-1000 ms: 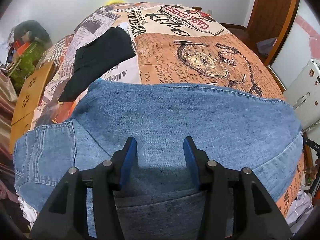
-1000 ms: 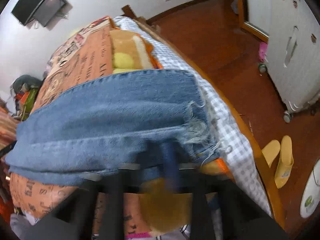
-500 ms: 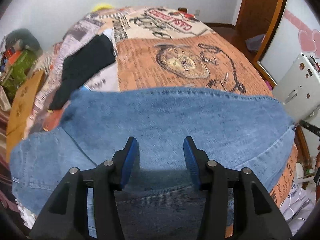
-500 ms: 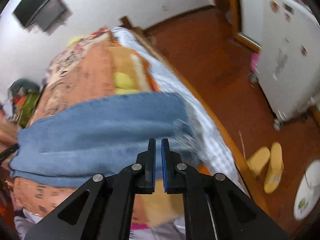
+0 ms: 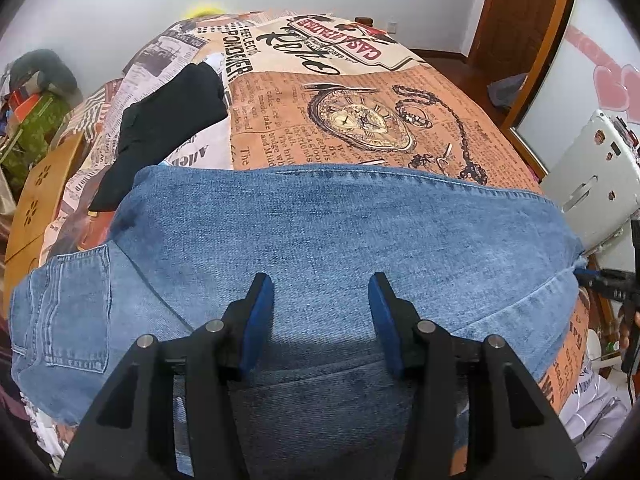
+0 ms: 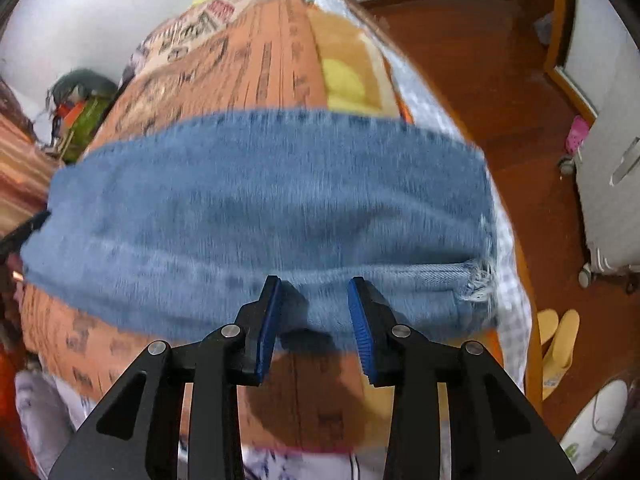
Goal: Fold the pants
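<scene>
Blue denim pants (image 5: 340, 240) lie folded lengthwise across the near end of the bed, the back pocket (image 5: 76, 312) at the left. They also show in the right wrist view (image 6: 260, 200), with the frayed hem (image 6: 478, 280) at the right. My left gripper (image 5: 320, 300) is open and empty, its fingers just above the denim near the waist end. My right gripper (image 6: 314, 300) is open and empty, over the near edge of the pant leg close to the hem.
The bed has a newspaper-print cover (image 5: 360, 112). A black garment (image 5: 168, 116) lies on it beyond the pants. A wooden chair (image 5: 36, 200) stands at the left. A white appliance (image 5: 592, 184) and wooden floor (image 6: 480, 60) are to the right, with yellow slippers (image 6: 560, 340).
My right gripper was shut half a second ago and has opened, moving back over the hem end of the pants. My left gripper stayed open over the denim.
</scene>
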`<state>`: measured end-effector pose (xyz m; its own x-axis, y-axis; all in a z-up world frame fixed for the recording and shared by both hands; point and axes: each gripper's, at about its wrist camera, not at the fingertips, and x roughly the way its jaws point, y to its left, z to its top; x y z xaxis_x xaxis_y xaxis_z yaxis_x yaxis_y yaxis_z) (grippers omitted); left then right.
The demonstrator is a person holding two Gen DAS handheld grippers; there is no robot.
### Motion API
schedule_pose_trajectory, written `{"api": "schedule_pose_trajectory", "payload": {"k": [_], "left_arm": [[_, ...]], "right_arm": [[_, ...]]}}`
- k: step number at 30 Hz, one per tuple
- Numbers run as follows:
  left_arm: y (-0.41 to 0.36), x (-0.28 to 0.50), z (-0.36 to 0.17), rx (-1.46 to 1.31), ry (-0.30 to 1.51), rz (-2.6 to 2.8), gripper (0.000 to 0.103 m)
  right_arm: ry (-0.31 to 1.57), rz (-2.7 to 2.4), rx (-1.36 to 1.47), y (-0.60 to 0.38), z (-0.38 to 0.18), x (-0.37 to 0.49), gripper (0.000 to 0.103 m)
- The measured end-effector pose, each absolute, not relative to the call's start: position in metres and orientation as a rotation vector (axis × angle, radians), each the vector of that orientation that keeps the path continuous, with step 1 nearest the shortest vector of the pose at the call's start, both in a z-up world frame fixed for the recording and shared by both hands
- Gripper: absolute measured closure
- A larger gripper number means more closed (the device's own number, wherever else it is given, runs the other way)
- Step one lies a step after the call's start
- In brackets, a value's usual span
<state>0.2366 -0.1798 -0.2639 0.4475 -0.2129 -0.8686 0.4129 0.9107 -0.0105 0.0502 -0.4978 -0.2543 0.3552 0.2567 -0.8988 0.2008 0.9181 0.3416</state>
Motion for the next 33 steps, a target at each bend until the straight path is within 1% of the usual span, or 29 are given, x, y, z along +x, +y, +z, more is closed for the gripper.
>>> {"api": "schedule_pose_trajectory", "payload": {"k": [6, 10, 12, 15, 18, 21, 26, 30, 33], "left_arm": [[-0.178, 0.233, -0.262, 0.208, 1.040, -0.408, 0.053], [-0.180, 0.229, -0.261, 0.217, 1.036, -0.414, 0.053], [-0.179, 0.229, -0.261, 0.212, 1.037, -0.412, 0.053], [-0.173, 0.228, -0.256, 0.196, 1.034, -0.399, 0.053], [-0.154, 0.229, -0.240, 0.183, 0.983, -0.330, 0.053], [-0.117, 0.235, -0.221, 0.122, 0.940, -0.249, 0.053], [-0.028, 0.244, -0.194, 0.069, 0.866, -0.051, 0.051], [0.047, 0.249, -0.191, 0.031, 0.853, 0.078, 0.050], [0.102, 0.255, -0.201, 0.001, 0.874, 0.143, 0.050]], "right_arm": [[1.266, 0.042, 0.397, -0.505, -0.242, 0.043, 0.072], [1.164, 0.010, 0.408, -0.521, -0.216, 0.049, 0.071], [1.107, -0.027, 0.410, -0.528, -0.205, 0.059, 0.060], [1.077, -0.020, 0.406, -0.523, -0.199, 0.077, 0.058], [1.047, 0.039, 0.377, -0.501, -0.191, 0.096, 0.058], [1.025, 0.124, 0.328, -0.467, -0.180, 0.120, 0.058], [0.963, 0.274, 0.248, -0.401, -0.159, 0.162, 0.058], [0.936, 0.379, 0.185, -0.343, -0.145, 0.193, 0.058], [0.926, 0.436, 0.125, -0.300, -0.137, 0.212, 0.058]]}}
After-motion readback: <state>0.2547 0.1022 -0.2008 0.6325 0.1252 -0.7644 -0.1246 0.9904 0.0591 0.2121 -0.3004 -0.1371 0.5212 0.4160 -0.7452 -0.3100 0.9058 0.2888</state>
